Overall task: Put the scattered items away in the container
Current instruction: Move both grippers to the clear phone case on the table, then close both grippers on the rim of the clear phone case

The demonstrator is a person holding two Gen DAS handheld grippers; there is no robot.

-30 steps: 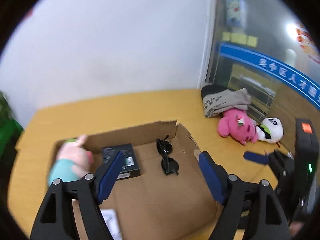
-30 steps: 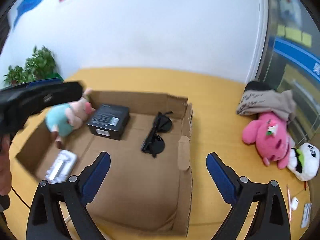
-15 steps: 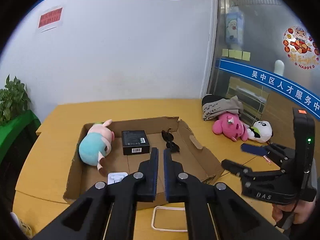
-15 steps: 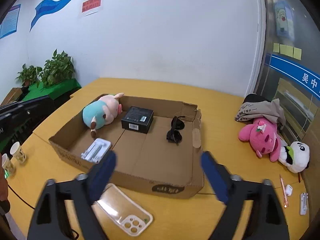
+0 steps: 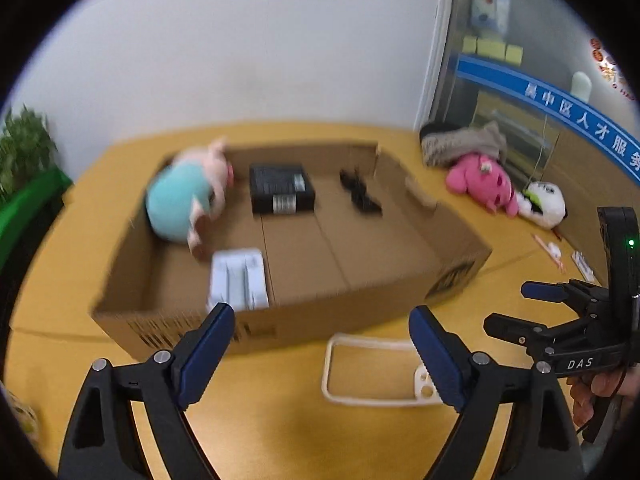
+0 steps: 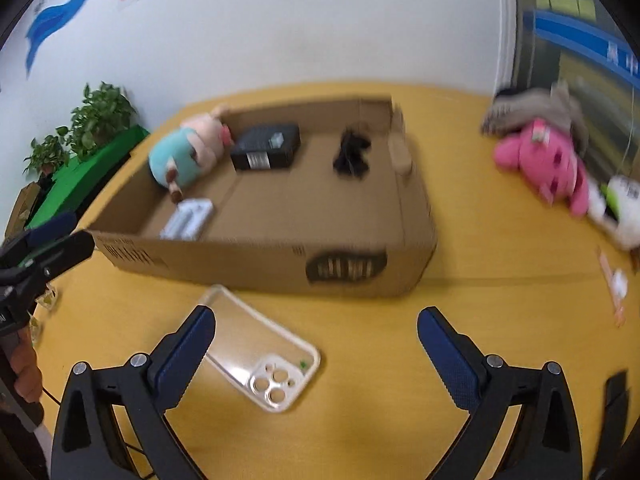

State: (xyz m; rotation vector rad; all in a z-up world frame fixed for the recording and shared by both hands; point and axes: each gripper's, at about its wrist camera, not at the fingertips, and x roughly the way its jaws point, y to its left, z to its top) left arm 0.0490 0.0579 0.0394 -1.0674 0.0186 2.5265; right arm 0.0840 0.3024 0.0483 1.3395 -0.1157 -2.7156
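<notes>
Both claws opening, empty: left claw (image 5: pixel 320 344) & right claw (image 6: pixel 316 344) over phone case (image 6: pixel 260 356); next, grab it, drop into box (image 6: pixel 360 268).

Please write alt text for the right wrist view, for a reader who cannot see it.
Open right tongs, jaws opening with nothing between them, hover over a yellow table near a clear phone case. Behind it, a cardboard box holds a plush pig, black box, sunglasses and white packet.

brown cardboard box (image 6: pixel 280 258), black printed marks; pink plush (image 6: pixel 548 164); seemingly clear phone case (image 6: pixel 260 354).
</notes>
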